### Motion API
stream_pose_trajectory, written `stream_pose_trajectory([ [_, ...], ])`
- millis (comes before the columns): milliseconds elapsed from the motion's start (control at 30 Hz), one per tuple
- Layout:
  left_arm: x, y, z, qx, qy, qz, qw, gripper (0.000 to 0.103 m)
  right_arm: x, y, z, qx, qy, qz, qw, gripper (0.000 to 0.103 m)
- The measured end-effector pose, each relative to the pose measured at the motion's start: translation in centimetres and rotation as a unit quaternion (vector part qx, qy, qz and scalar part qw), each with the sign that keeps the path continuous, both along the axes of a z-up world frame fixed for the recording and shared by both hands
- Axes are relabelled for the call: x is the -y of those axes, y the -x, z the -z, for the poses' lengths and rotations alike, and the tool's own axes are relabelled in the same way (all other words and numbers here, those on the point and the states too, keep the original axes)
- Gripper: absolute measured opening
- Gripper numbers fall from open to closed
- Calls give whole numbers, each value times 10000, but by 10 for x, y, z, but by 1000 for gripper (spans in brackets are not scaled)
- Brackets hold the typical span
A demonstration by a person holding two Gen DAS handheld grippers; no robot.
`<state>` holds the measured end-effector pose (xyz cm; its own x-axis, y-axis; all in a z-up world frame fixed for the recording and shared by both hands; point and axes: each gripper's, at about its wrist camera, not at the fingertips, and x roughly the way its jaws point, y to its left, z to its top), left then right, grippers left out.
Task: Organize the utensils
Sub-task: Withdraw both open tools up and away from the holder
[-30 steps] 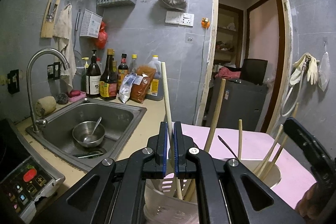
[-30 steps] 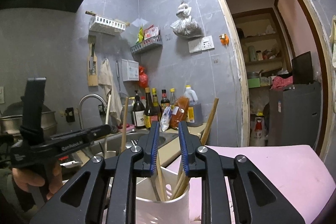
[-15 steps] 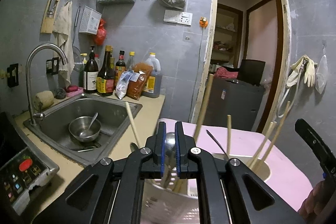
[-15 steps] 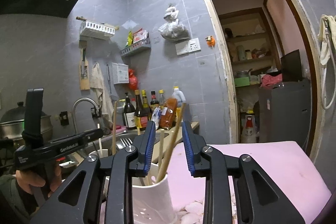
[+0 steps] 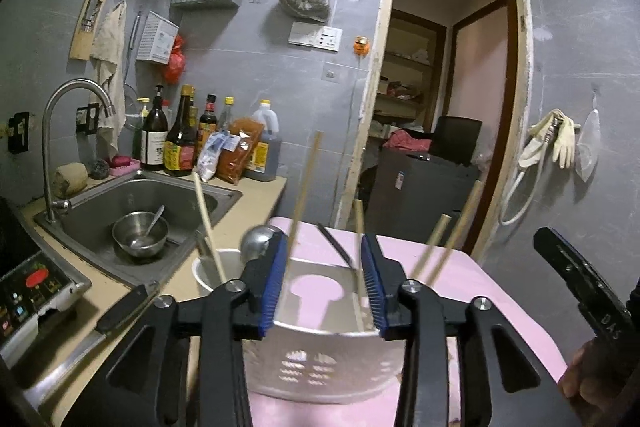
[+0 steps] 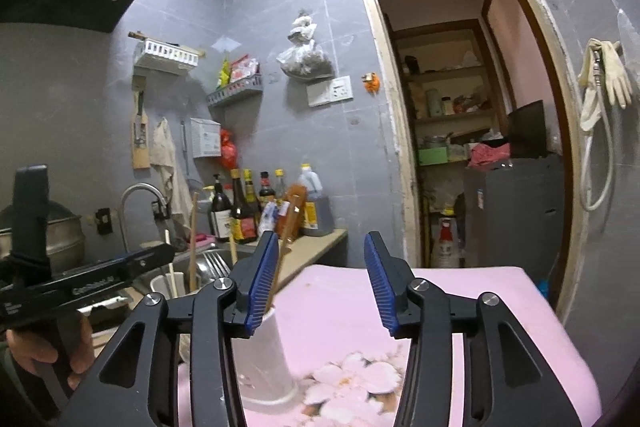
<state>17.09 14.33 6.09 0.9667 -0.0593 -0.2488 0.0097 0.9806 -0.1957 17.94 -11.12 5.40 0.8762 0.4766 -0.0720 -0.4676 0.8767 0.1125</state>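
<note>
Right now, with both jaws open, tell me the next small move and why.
Probably lift the left gripper clear of the white slotted plastic utensil holder: its jaws stand open and empty, and the wooden chopsticks and round steel spoon stand inside.

Upright chopsticks [image 5: 305,187] crowd white holder [image 5: 320,359] mouth; pink mat [image 6: 460,307] rightward unobstructed.

Steel sink [image 5: 224,195] is holding a metal bowl [image 5: 139,237] with a spoon leaning in it, faucet [image 5: 64,131] arching over the left rim. Sauce bottles [image 5: 182,143] and an oil jug [image 5: 265,147] are standing along the grey tile wall behind. Rubber gloves [image 5: 558,139] are hanging right of the doorway; kitchen knife [image 5: 96,339] is lying on the counter.
</note>
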Motion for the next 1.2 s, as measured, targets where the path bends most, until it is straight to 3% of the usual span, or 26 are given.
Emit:
stream_pose_trajectory([
  [267, 36, 14, 1, -69, -96, 261, 9996, 56, 28, 11, 0, -401, 208, 421, 9981, 65],
  [433, 54, 23, 6, -62, -271, 266, 9993, 82, 49, 20, 2, -578, 235, 688, 9957, 76],
  [600, 66, 32, 13, -100, -285, 318, 9990, 96, 66, 31, 4, -641, 348, 926, 9930, 87],
  [733, 76, 40, 18, -135, -372, 296, 9988, 98, 77, 40, 8, -693, 386, 1038, 9914, 94],
  [800, 80, 44, 21, -172, -411, 297, 9986, 99, 83, 45, 10, -725, 379, 1074, 9908, 102],
  [1200, 90, 75, 33, -178, -508, 39, 9985, 99, 101, 73, 16, -825, 375, 1220, 9884, 103],
])
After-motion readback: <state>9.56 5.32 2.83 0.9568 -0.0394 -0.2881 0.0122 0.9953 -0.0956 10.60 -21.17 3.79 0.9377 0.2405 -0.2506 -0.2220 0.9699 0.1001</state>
